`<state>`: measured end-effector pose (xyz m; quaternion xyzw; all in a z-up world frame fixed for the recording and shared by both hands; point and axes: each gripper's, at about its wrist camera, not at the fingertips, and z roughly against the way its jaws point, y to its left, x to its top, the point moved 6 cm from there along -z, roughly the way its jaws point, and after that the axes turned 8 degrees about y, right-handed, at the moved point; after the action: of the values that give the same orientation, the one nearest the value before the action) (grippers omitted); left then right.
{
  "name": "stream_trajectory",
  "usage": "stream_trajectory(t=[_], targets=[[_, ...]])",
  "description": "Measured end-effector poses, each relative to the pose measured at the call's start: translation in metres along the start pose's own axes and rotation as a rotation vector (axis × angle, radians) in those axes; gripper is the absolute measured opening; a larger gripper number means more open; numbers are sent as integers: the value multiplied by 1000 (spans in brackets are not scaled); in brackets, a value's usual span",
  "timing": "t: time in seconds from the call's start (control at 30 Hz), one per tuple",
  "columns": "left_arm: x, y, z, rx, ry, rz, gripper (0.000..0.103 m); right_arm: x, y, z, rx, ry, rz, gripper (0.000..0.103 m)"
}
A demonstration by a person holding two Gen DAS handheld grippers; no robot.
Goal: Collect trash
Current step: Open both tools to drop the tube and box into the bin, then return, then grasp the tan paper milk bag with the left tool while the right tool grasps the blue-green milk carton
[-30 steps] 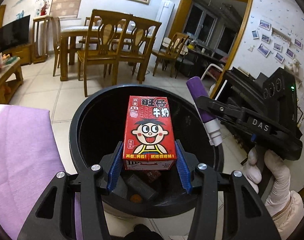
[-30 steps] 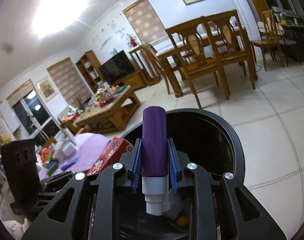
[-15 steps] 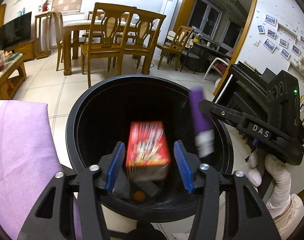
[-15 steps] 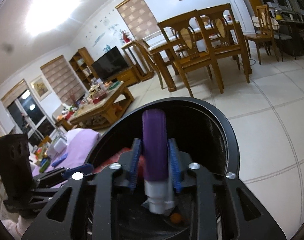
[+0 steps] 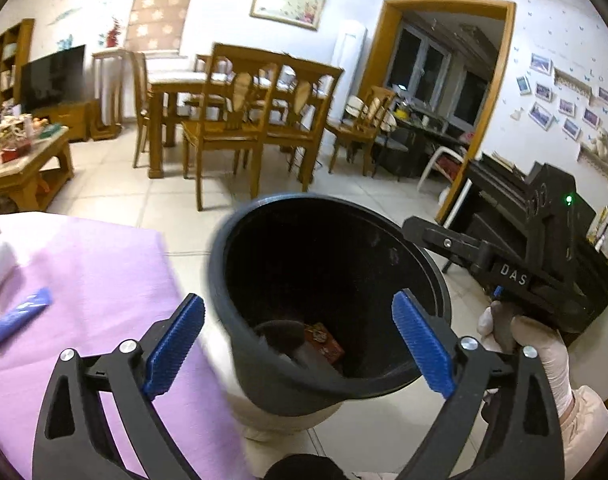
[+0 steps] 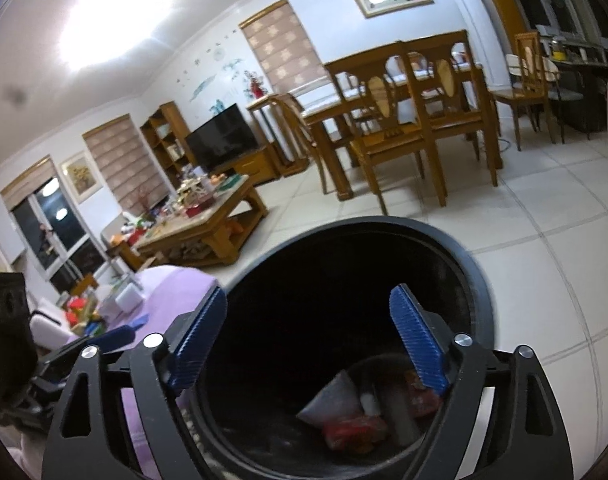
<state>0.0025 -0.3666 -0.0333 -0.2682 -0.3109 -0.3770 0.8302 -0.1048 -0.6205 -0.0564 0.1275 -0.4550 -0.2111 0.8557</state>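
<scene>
In the centre of both views, the black trash bin (image 5: 328, 304) holds the red milk carton (image 5: 323, 343); left tongs (image 5: 300, 346) and right tongs (image 6: 310, 338), just opened wide, grip nothing.

The trash bin (image 5: 240, 280) is black, the carton (image 5: 324, 345) in it red, the cloth (image 5: 96, 280) on the desk lilac, the tube (image 5: 20, 315) blue, and the hand-held gripper pads (image 5: 420, 346) ribbed blue.

A home's living and dining room: a wooden dining table (image 5: 172, 80) with chairs (image 5: 232, 120), a television (image 6: 222, 142), a cluttered coffee table (image 6: 200, 220), framed pictures (image 5: 288, 2), window blinds (image 6: 282, 46) and a tiled floor (image 6: 544, 216).
</scene>
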Motion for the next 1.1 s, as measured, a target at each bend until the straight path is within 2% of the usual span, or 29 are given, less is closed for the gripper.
stream_trajectory(t=[0.23,0.37,0.47,0.53,0.6,0.77,0.83,0.93,0.97,1.0,1.1], targets=[[-8,76,59,80,-77,101,96,1,80,-21,75,30,116,86],[-14,138,100,199,-121,133,96,-3,138,-43,128,67,191,86],[-17,181,123,293,-125,121,97,-6,177,-62,168,95,225,86],[-20,220,135,381,-100,96,97,-8,201,-75,189,113,247,86],[-23,255,139,436,-66,93,97,-10,227,-90,208,132,270,86],[-33,336,135,461,28,118,97,-11,279,-128,250,176,312,86],[-35,352,127,450,62,106,97,-12,296,-141,260,188,332,86],[-38,365,116,474,106,65,97,-17,325,-163,275,212,387,86],[-37,367,112,485,110,52,97,-16,332,-169,278,218,406,89],[-37,369,109,482,114,47,97,-14,341,-176,280,225,430,97],[-39,376,105,505,127,53,97,-9,370,-200,247,233,525,98]])
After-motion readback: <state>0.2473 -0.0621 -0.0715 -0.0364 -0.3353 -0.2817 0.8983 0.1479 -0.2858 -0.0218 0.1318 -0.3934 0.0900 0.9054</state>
